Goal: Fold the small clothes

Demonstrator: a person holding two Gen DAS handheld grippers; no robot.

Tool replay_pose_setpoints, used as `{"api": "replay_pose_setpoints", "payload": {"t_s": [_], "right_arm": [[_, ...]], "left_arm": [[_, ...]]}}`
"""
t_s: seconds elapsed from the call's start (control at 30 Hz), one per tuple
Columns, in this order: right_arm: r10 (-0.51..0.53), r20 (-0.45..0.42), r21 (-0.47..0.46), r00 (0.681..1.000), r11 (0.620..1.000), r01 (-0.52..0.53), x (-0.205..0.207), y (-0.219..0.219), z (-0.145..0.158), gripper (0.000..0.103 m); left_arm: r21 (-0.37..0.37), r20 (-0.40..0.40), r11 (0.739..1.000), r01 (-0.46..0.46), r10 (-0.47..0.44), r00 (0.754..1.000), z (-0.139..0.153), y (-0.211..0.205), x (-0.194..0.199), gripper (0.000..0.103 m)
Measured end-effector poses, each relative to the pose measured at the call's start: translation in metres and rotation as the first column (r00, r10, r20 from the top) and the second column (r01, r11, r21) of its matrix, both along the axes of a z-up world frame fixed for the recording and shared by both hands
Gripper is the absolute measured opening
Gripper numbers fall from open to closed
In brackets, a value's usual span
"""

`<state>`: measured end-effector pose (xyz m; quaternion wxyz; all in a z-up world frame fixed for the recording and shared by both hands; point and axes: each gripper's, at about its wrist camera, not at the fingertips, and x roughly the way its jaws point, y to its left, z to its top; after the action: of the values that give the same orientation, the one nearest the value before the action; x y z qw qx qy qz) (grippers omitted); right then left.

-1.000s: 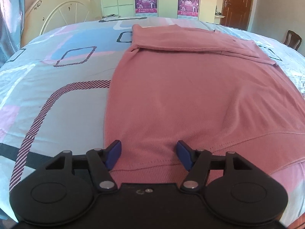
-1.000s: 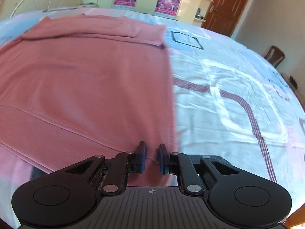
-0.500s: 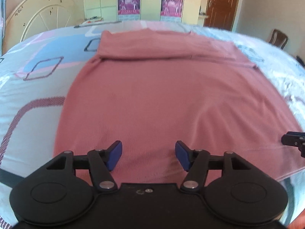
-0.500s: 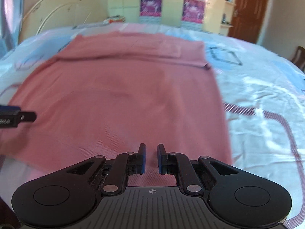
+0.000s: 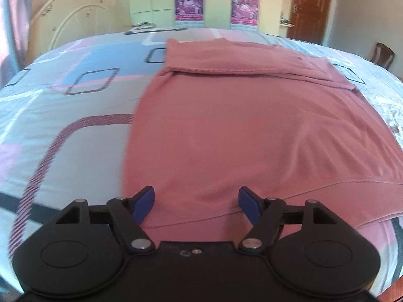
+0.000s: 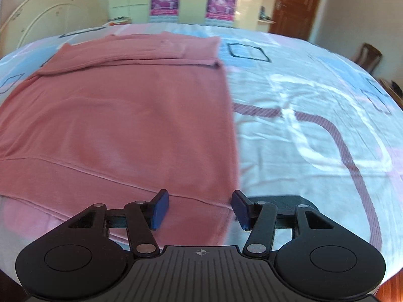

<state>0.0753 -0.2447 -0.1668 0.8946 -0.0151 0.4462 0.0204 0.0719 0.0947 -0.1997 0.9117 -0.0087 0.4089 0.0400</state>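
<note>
A pink garment (image 5: 239,130) lies flat on the bed, its far end folded back over itself; it also shows in the right wrist view (image 6: 121,125). My left gripper (image 5: 196,202) is open and empty, low over the garment's near hem close to its left corner. My right gripper (image 6: 200,209) is open and empty, straddling the near right corner of the hem. Both sets of blue pads hold nothing.
The bedsheet (image 5: 63,130) is pale blue with pink and striped squares and spreads to both sides (image 6: 314,125). A cream headboard (image 5: 75,27) stands far left. A brown door (image 6: 294,5) and a wooden chair (image 6: 365,55) are far right.
My right gripper has opened from nearly shut. Both grippers have shifted back toward the garment's near corners, the left one to the left, the right one to the right.
</note>
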Motion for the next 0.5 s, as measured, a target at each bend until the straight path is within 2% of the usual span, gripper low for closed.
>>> {"api": "replay_pose_setpoints", "payload": {"t_s": [0.17,0.27,0.37,0.4,0.43,0.5], "right_arm": [[-0.054,-0.038,0.070,0.998,0.996,0.057,-0.004,-0.011,0.000,0.054],[-0.086,-0.065,0.119,0.994,0.989,0.093,-0.004,-0.015,0.001,0.054],[-0.078,-0.096,0.172,0.992,0.981,0.094,-0.005,-0.015,0.002,0.054],[-0.078,-0.102,0.182,0.992,0.979,0.095,-0.005,-0.015,0.002,0.053],[-0.077,-0.105,0.185,0.991,0.978,0.096,-0.005,-0.014,0.002,0.046],[-0.079,-0.113,0.209,0.991,0.973,0.101,-0.005,-0.014,0.004,0.039]], "left_arm": [[-0.002,-0.032,0.999,-0.051,0.051,0.998,-0.003,0.031,-0.015,0.072],[-0.047,-0.056,0.996,-0.074,0.072,0.996,-0.007,0.045,-0.024,0.072],[-0.105,-0.073,0.991,-0.078,0.070,0.995,-0.009,0.050,-0.028,0.068],[-0.122,-0.075,0.990,-0.077,0.068,0.995,-0.009,0.051,-0.029,0.062],[-0.141,-0.078,0.988,-0.068,0.057,0.995,-0.009,0.051,-0.029,0.057],[-0.191,-0.090,0.980,-0.057,0.040,0.995,-0.008,0.053,-0.027,0.040]]}}
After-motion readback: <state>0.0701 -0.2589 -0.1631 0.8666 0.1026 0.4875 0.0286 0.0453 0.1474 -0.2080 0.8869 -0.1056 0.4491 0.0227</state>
